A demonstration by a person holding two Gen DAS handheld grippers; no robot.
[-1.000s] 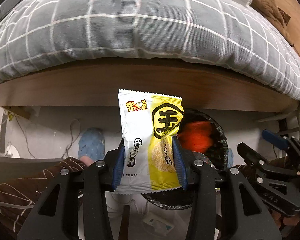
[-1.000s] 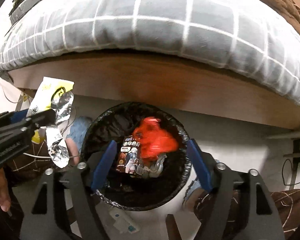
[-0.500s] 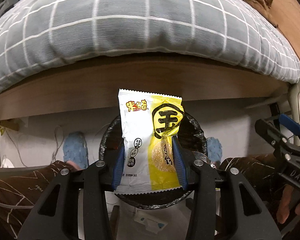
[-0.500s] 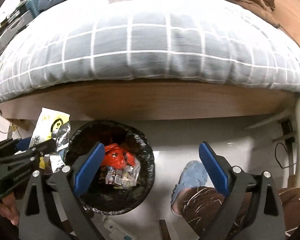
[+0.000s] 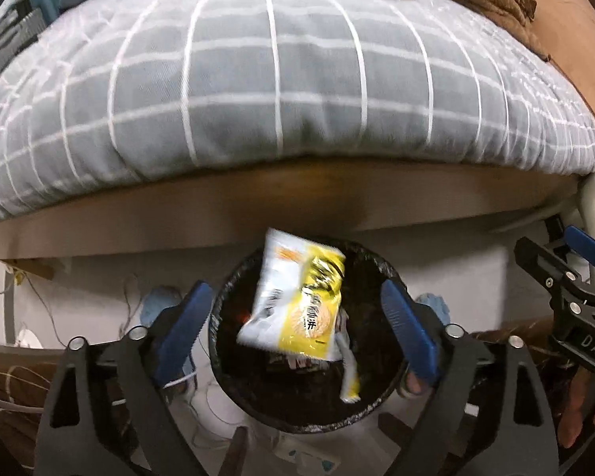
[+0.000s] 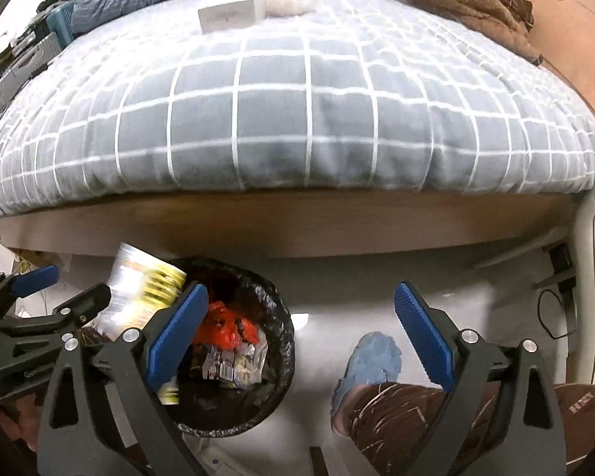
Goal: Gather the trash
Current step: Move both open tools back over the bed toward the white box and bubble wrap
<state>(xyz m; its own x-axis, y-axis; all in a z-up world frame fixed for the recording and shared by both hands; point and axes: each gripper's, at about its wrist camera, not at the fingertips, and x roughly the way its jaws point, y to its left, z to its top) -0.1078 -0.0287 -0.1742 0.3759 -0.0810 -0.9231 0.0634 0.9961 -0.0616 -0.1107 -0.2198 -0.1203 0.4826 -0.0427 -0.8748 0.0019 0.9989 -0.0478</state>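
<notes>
**Snack wrapper loose between your left fingers, over the bin**

Your left gripper (image 5: 297,329) has just been opening, and its blue fingers (image 5: 180,327) now stand wide apart. The white and yellow snack wrapper (image 5: 297,309) is between them, tilted and blurred, and neither pad touches it. It hangs right over the mouth of the black-lined trash bin (image 5: 380,396), which sits straight ahead of these fingers, below the wooden bed frame (image 5: 297,198) and the grey checked duvet (image 5: 277,79).

Your right gripper (image 6: 301,329) is spread wide too, with nothing between its fingers (image 6: 424,329). From its camera the bin (image 6: 273,396) lies ahead of its left finger, holding an orange bag (image 6: 222,325) and crumpled packets (image 6: 234,365). The wrapper (image 6: 142,289) shows just beyond that finger, at the bin's near-left edge, beside the left gripper (image 6: 47,297). Ahead of the right finger you see a blue slipper (image 6: 373,361) and a brown patterned trouser leg (image 6: 408,416) on the pale floor (image 6: 476,297).
</notes>
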